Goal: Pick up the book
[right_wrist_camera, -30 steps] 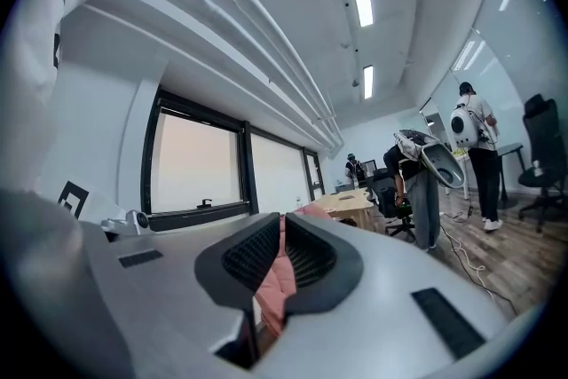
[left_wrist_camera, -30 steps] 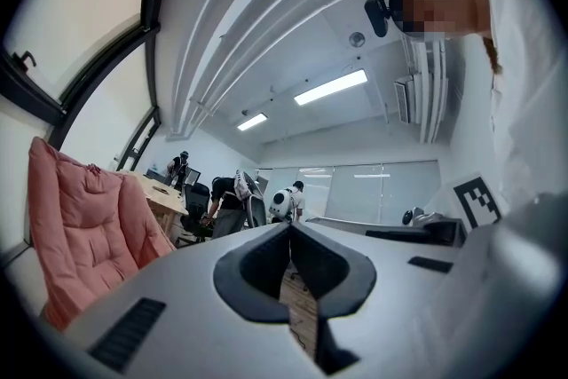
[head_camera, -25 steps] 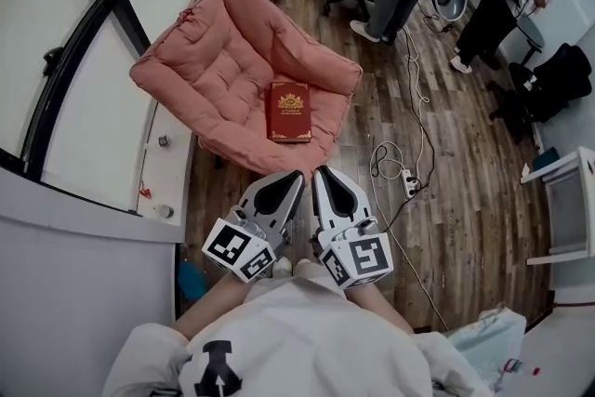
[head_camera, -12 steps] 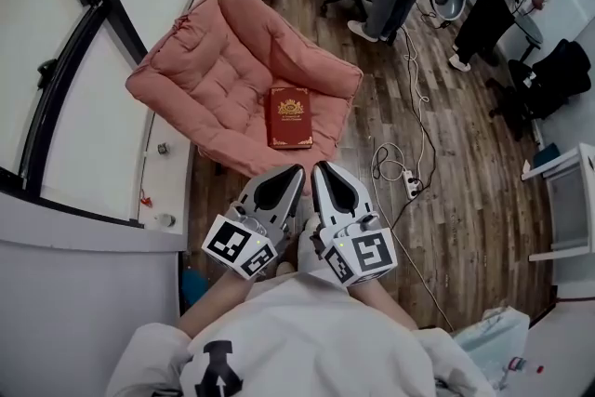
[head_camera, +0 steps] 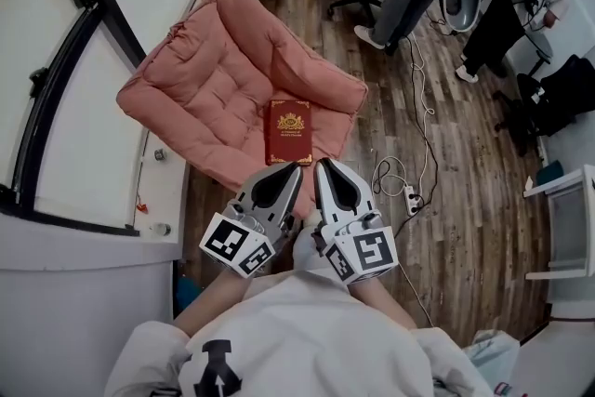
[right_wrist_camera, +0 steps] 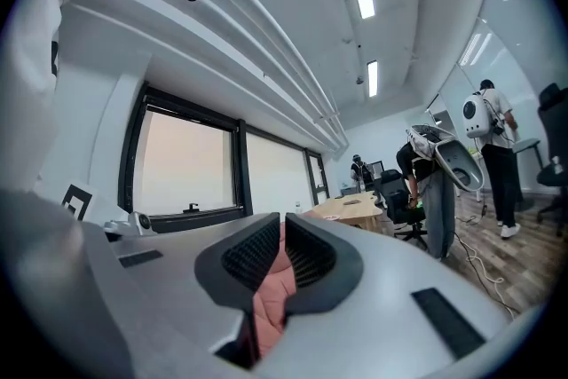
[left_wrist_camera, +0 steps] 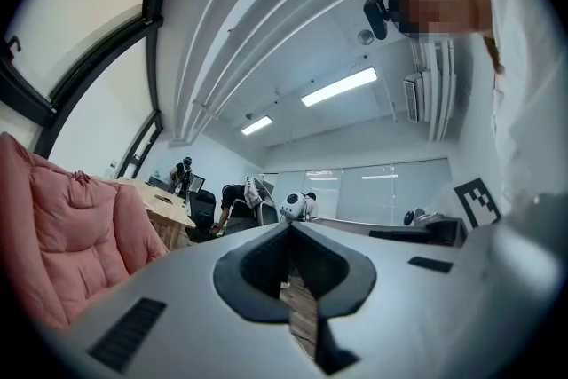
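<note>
Left tool (head_camera: 291, 172) and right tool (head_camera: 323, 168) side by side (both closed, empty).

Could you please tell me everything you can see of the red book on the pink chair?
The book is a closed hardcover with a dark red cover, a gold emblem near its top and gold trim at the corners. It lies flat, face up, on the seat of the pink cushioned chair, near the seat's front edge. Only the chair appears to touch it.
</note>
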